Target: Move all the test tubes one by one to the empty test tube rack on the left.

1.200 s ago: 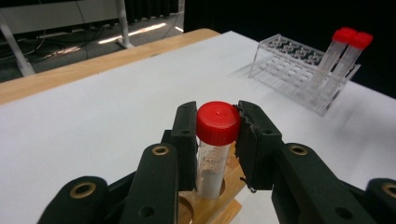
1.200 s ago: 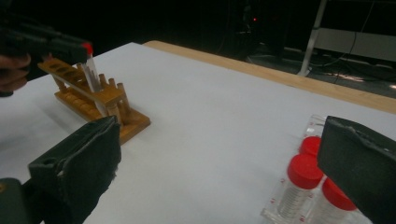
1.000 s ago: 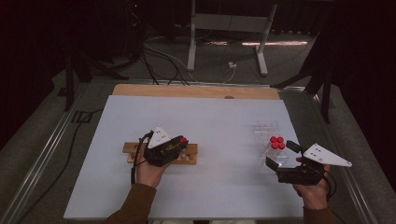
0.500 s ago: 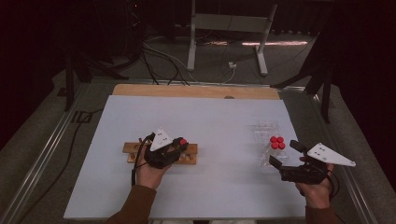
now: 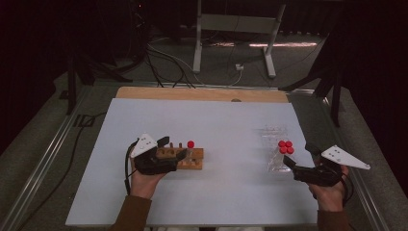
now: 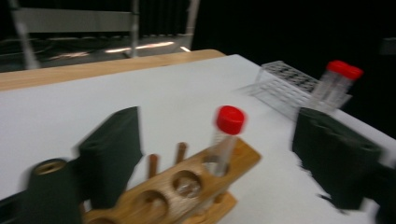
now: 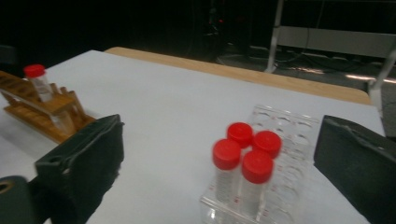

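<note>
The left gripper view is smeared: the red-capped tube (image 6: 224, 140) in the wooden rack (image 6: 187, 186) has soft edges, and the rack's near end runs off the bottom edge. In the high view, the left gripper (image 5: 174, 148) covers that rack's left part. The clear rack (image 7: 261, 186) is cut by the bottom edge.

Count at bench:
- Wooden rack (image 5: 190, 160): 1, carrying 1 red-capped tube (image 6: 226, 140).
- Clear plastic rack (image 7: 280, 154): 1, carrying 4 red-capped tubes (image 7: 245, 161).
- Red-capped tubes in total: 5.
- Handheld grippers: 2, left gripper (image 5: 172, 148) and right gripper (image 5: 299, 158).
- White table (image 5: 216, 125): 1.
</note>
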Motion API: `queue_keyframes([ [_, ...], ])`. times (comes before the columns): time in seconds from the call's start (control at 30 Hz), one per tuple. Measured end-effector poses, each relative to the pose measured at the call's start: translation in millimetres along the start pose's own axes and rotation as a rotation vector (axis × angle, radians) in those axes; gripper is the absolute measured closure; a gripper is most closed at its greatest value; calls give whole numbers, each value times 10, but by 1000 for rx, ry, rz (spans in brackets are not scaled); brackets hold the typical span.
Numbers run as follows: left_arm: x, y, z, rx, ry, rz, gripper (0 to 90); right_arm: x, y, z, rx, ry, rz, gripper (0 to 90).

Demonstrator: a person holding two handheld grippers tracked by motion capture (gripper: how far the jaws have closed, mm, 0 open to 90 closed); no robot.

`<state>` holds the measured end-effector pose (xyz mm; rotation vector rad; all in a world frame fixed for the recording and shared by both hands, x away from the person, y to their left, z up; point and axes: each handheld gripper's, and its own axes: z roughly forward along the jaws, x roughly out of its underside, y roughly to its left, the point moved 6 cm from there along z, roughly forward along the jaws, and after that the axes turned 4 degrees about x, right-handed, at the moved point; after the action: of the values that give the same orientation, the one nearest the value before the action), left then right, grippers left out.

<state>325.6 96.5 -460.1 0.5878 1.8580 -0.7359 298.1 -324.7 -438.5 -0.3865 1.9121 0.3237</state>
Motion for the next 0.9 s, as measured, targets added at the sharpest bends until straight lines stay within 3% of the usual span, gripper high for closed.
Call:
queue_keyframes([
  [0.03,-11,20,-34,-8,-12,-4,141,0,0,0,0,0,0,33],
  [0.07,-22,41,-64,-16,-22,-11,21,23,-43,-3,11,0,-3,74],
  [0.1,-30,63,-94,-32,-26,-15,7,38,-69,-4,15,-1,1,86],
  [0.2,-50,102,-180,-56,-58,-19,6,75,-120,-8,18,0,16,135],
  [0.4,-61,168,-219,-70,-71,-29,6,227,-251,43,27,8,24,268],
  [0.57,-60,170,-206,-69,-65,-24,6,307,-292,97,20,20,21,360],
  [0.67,-57,175,-205,-75,-65,-24,6,379,-290,148,5,41,8,441],
  [0.7,-56,181,-208,-79,-65,-22,6,423,-279,179,2,56,-3,519],
  [0.9,-59,201,-231,-92,-74,-25,6,500,-274,262,-2,83,-13,663],
])
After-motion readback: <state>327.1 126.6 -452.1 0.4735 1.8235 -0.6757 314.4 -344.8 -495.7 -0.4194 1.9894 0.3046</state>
